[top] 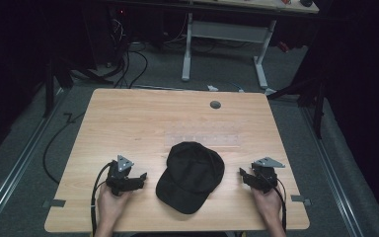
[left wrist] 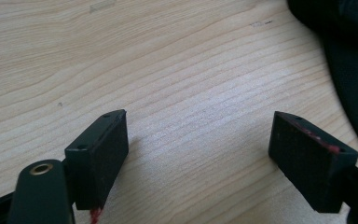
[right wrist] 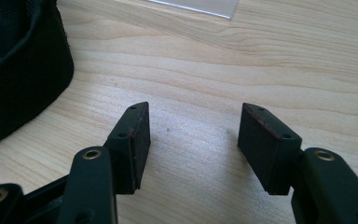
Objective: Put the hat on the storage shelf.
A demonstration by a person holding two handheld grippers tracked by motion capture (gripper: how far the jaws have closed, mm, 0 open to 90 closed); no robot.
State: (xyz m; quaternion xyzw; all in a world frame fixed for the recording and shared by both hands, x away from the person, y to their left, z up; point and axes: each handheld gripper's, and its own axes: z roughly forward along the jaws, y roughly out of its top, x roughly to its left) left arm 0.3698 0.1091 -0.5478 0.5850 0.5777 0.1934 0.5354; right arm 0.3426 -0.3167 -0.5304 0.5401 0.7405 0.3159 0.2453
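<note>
- A black cap (top: 191, 175) is being shown lying on the wooden table (top: 128, 123), near the front edge and roughly midway between the two grippers, with its brim pointing toward the person.
- The left gripper (top: 137, 178) is being held just left of the cap, apart from it; in the left gripper view (left wrist: 198, 149) its jaws are being kept spread wide over bare wood, with nothing between them, and the cap's dark edge (left wrist: 349, 70) is being seen at the right margin.
- The right gripper (top: 244, 176) is being held just right of the cap, not touching it; in the right gripper view (right wrist: 193, 144) its jaws are likewise parted and empty, with the cap (right wrist: 18, 70) at the upper left.
- A clear plastic strip (top: 202, 139) is being seen lying flat on the table just behind the cap.
- A grey round plug (top: 215, 104) is being seen set in the table near its far edge.
</note>
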